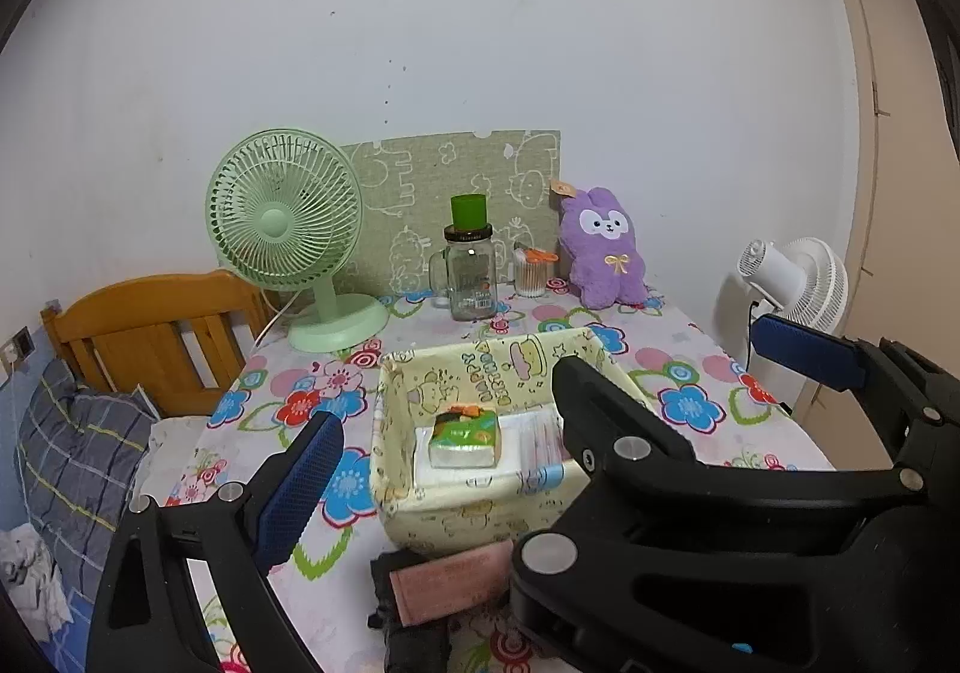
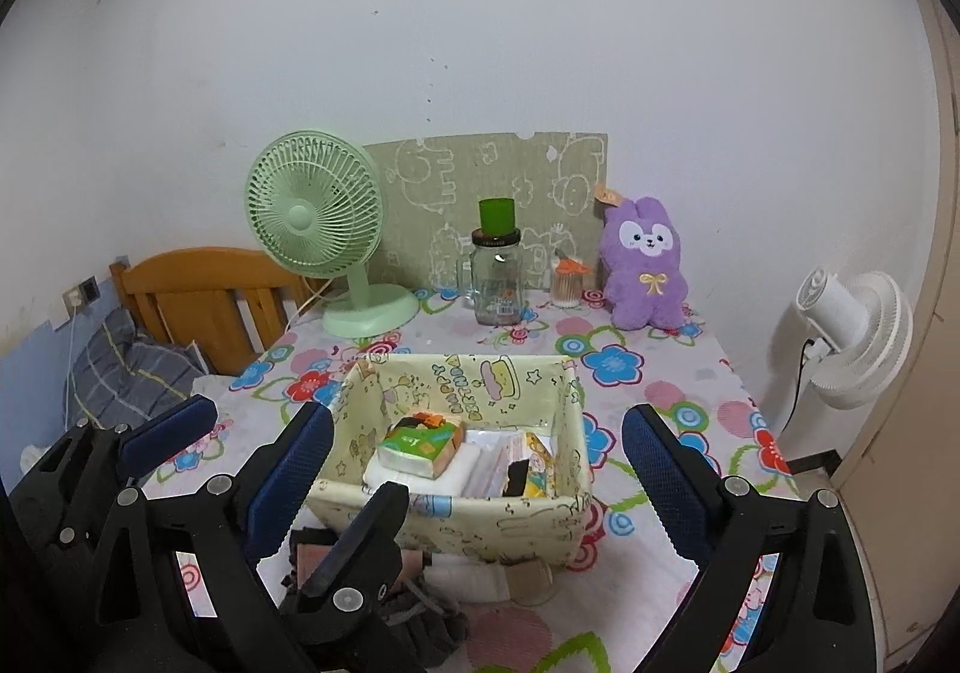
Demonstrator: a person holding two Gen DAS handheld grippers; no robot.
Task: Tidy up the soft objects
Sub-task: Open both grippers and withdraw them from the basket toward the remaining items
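both wrist views face basket (image 1: 480,505), wall behind

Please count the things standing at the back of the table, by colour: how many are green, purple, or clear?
Green: 1, the desk fan
Purple: 1, the plush rabbit
Clear: 2, the glass jar and the cotton swab holder
Total: 4

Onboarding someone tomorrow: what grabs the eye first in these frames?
The yellow fabric bin sits mid-table on the loud floral cloth, a tissue pack lying inside. At the back stand a green desk fan on the left and a purple plush bunny on the right. Both grippers hang open in the foreground.
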